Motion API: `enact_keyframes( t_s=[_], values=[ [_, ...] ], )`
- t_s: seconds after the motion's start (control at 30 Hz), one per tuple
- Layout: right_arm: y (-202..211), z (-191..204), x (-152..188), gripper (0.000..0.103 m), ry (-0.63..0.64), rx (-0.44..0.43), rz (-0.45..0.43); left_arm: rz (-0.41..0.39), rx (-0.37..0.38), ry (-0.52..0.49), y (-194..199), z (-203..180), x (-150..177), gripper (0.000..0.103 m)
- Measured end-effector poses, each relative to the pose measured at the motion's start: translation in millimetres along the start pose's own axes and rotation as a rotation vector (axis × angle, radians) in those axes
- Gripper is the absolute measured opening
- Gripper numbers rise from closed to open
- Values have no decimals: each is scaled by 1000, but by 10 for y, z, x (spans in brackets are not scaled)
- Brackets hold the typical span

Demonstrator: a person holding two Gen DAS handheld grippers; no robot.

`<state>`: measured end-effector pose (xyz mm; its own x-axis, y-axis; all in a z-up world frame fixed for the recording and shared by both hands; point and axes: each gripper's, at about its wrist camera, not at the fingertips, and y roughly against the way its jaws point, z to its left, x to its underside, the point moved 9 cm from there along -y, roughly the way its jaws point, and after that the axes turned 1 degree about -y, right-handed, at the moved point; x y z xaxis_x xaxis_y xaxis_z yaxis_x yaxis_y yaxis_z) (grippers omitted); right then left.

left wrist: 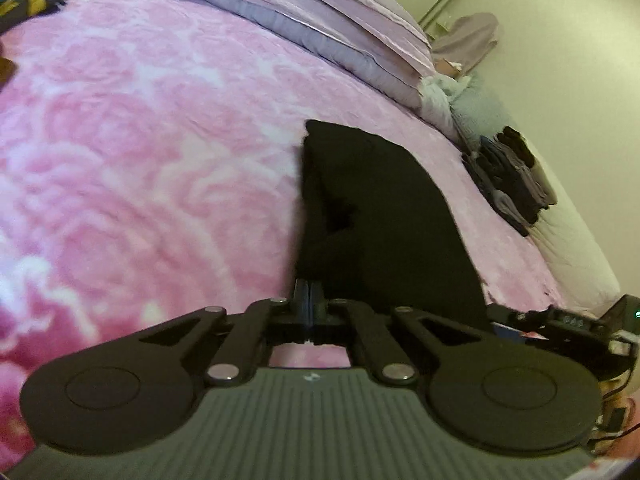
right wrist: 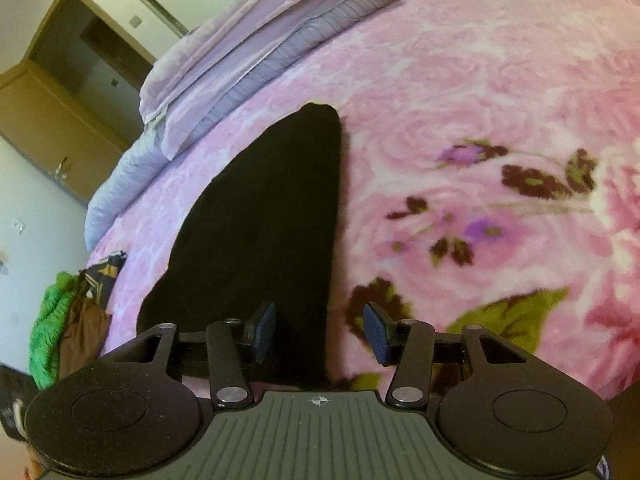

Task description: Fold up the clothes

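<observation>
The black cloth (left wrist: 372,208) lies on the big pink flower blanket (left wrist: 140,152) that covers the bed. It is long and dark, with one narrow end far from the cameras and a wider end close to them. In the right wrist view the black cloth (right wrist: 260,240) has a straight edge on one side and a slanted edge on the other.

The blanket (right wrist: 480,120) has big pink roses, some green leaves and small purple flowers on it. At the far side of the bed sits a stack of pale purple bedding (left wrist: 320,12), folded in layers. The same bedding (right wrist: 248,52) shows in the right wrist view too.

A pile of folded dark clothes (left wrist: 512,176) rests near the edge of the bed, well apart from the black cloth. At another edge is a heap of loose clothes (right wrist: 72,320), with green and brown ones in it.

The left gripper (left wrist: 310,300) is closed tight, with its two fingers pressed together on the near edge of the black cloth. The right gripper (right wrist: 320,332) is wide open and holds nothing. Its blue pads (right wrist: 378,330) are far apart, and the near end of the black cloth lies between them, below the fingers.
</observation>
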<state>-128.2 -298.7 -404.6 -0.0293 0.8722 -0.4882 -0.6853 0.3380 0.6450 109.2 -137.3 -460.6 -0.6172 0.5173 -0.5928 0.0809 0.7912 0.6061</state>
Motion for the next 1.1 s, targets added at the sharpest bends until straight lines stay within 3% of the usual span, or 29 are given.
enact_keyframes(
  t_s=[0.07, 0.13, 0.2, 0.33, 0.4, 0.43, 0.5, 0.6, 0.8, 0.87, 0.97, 1.03, 1.1],
  values=[
    [34, 15, -7, 46, 11, 13, -11, -27, 30, -16, 109, -38, -45, 0],
    [83, 42, -15, 47, 63, 33, -31, -50, 10, -83, 188, -99, -104, 15],
    [120, 54, -5, 48, 97, 54, -41, -48, 6, -163, 190, -180, -144, 22],
    [113, 77, 57, 49, 85, 34, -27, -23, 43, -207, 13, -276, -197, 38],
    [84, 79, 90, 50, 82, 35, -16, 14, 41, -215, -126, -272, -165, 35],
    [67, 75, 110, 50, 79, 31, -8, 31, 43, -217, -183, -268, -134, 23],
    [56, 70, 127, 50, 67, 17, -5, 33, 54, -221, -202, -283, -102, 9],
    [32, 72, 133, 49, 88, 25, -9, -20, 48, -211, -44, -288, -70, 6],
    [-87, -14, 181, 48, 118, 63, 22, -1, 0, -104, -174, -101, 47, 8],
    [-52, -17, 169, 49, 108, 65, 22, -10, -32, -58, -104, -121, 31, 15],
    [37, -76, 130, 50, 33, 43, 11, -39, -10, 96, 104, -167, 71, 29],
    [82, -115, 90, 52, -36, 8, -1, -53, 22, 209, 182, -198, 133, 58],
    [69, -156, 60, 58, -120, -41, 3, -37, 76, 323, 119, -240, 219, 62]
  ],
)
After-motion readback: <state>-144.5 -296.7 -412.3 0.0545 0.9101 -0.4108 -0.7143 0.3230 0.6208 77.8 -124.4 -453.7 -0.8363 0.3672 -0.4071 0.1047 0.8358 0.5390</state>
